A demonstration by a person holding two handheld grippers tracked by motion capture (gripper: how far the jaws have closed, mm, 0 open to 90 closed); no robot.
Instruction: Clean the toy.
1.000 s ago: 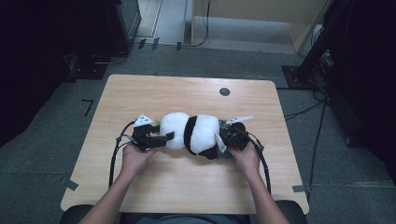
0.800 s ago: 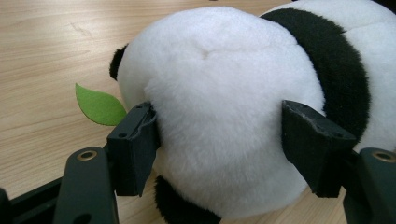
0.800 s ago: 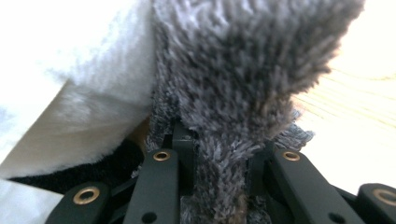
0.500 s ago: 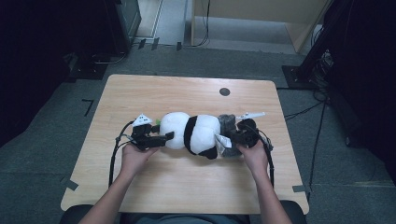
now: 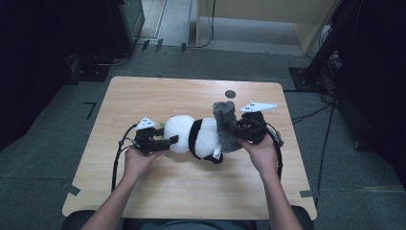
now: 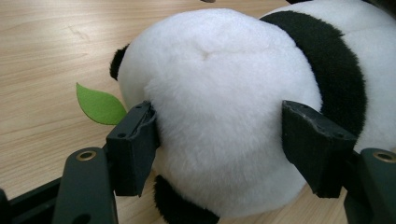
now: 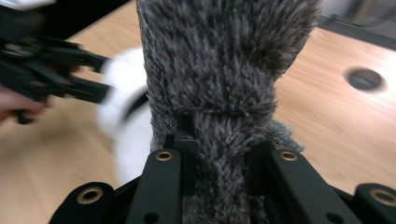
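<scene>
A black-and-white panda plush (image 5: 196, 136) lies on its side on the wooden table (image 5: 191, 191). My left gripper (image 5: 173, 140) is shut on its white head (image 6: 219, 107), a pad pressing into the fur on each side. A green felt leaf (image 6: 98, 105) pokes out beside the head. A grey furry piece (image 5: 224, 115) stands up from the panda's other end. My right gripper (image 5: 234, 127) is raised above the table and shut on this grey fur (image 7: 224, 60), which is bunched tightly between the jaws. The white plush (image 7: 126, 107) and the left gripper (image 7: 56, 60) show blurred behind it.
A round dark hole (image 5: 230, 94) is set in the tabletop near its far edge. Cables trail from both grippers across the table. Dark equipment and cables stand on the floor around the table, and bare wood lies in front of the hands.
My right gripper has risen with the grey furry piece, pulling it upright from the panda's end. The left gripper has kept still on the head.
</scene>
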